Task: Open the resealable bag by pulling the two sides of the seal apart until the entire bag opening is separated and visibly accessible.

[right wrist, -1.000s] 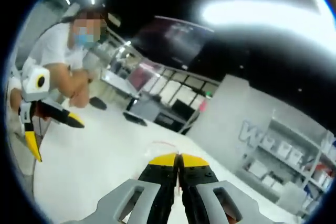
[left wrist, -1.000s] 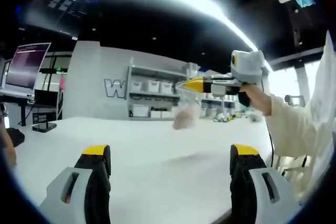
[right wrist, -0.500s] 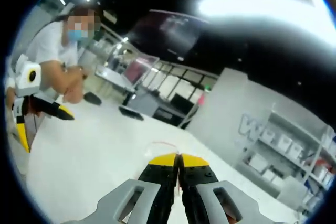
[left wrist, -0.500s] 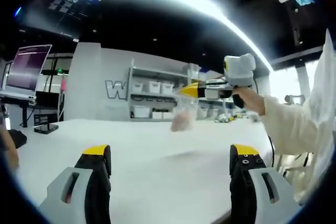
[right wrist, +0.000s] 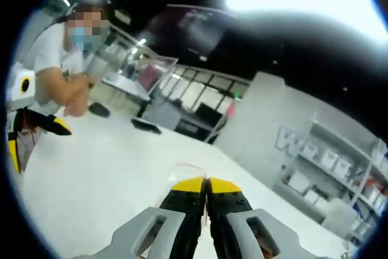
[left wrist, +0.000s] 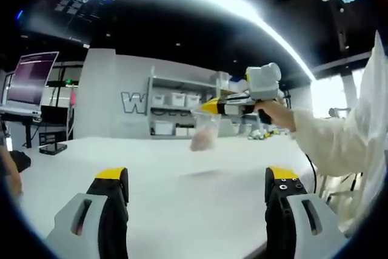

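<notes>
A clear resealable bag (left wrist: 203, 134) with something pinkish inside hangs above the white table (left wrist: 182, 204). It dangles from my right gripper (left wrist: 209, 106), which reaches in from the right and is shut on the bag's top edge. In the right gripper view, my right gripper (right wrist: 206, 181) has its yellow-tipped jaws pressed together, and a thin strip of the bag's top (right wrist: 185, 167) with a red line pokes out past them. My left gripper (left wrist: 197, 177) stands open low over the table, well short of the bag. Held at the far left, my left gripper (right wrist: 33, 142) has its jaws spread.
A person in a white top (right wrist: 54, 59) sits at the table's far side. A white sleeve (left wrist: 330, 141) holds the right gripper. Shelves with white bins (left wrist: 173, 110) and a monitor (left wrist: 30, 74) line the room behind the table.
In the left gripper view the right gripper and the hanging bag have moved left and slightly away. The right gripper view has swung, sliding the left gripper toward its left edge. Both grips are unchanged.
</notes>
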